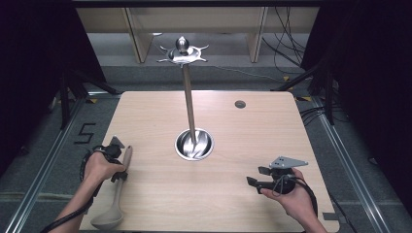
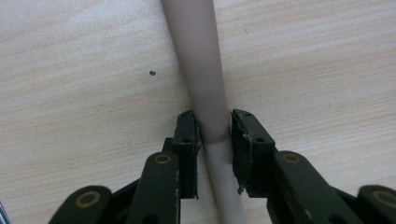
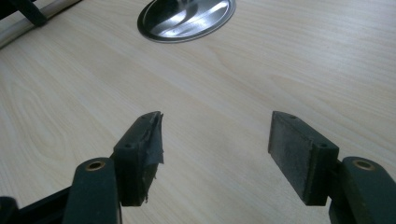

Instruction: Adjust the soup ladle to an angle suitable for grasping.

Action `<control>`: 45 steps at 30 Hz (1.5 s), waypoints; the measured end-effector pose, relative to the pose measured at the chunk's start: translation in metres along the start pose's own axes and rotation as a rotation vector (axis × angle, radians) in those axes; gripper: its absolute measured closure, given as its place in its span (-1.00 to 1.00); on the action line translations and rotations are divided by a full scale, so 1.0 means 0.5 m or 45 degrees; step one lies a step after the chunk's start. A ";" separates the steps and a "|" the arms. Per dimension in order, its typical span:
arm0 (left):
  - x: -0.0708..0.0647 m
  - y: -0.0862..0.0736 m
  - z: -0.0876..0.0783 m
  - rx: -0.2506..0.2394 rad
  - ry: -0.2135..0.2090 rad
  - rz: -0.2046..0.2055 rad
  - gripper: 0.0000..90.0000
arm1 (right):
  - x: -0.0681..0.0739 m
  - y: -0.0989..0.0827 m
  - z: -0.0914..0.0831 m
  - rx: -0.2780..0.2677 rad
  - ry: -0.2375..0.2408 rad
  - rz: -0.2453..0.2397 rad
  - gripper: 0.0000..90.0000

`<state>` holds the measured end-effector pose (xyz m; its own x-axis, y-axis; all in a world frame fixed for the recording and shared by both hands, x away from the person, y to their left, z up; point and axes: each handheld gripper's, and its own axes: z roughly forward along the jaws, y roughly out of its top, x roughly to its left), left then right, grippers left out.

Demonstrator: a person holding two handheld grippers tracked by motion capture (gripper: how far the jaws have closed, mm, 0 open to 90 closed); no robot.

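A: Where do we find the ladle (image 1: 115,199)?

B: Flat on the table (image 1: 233,145), near its left edge. Our left gripper (image 2: 214,130) is clamped on the handle; the right gripper (image 3: 215,149) hangs apart, empty.

A: Handling?

B: We judge it light, stiff, smooth plastic. Grip mid-handle; expect the bowl end to sag.

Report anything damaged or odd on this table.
The right hand-held gripper stands open, and the pad on its left-hand jaw in the right gripper view looks torn, its edge frayed and peeling. The opposite pad looks flat and intact.
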<state>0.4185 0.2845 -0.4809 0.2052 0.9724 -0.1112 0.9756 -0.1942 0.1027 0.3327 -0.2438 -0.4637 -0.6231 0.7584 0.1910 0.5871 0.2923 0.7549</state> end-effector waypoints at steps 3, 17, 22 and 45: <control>0.004 -0.004 0.000 -0.022 -0.010 -0.013 0.61 | -0.001 0.000 0.000 -0.003 0.000 -0.010 -0.21; 0.026 -0.070 -0.031 -0.298 -0.162 0.117 0.68 | 0.000 0.000 0.000 0.001 0.002 -0.001 -0.21; 0.025 -0.100 -0.063 -0.426 -0.181 0.207 0.68 | 0.001 0.000 -0.001 0.000 -0.001 0.006 -0.21; 0.018 -0.228 -0.122 -1.189 -0.326 0.297 0.68 | 0.001 0.000 0.000 -0.003 0.007 0.004 -0.20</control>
<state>0.3042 0.3235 -0.4332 0.5023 0.8440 -0.1879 0.4784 -0.0903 0.8735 0.3325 -0.2432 -0.4635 -0.6240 0.7562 0.1970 0.5879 0.2883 0.7558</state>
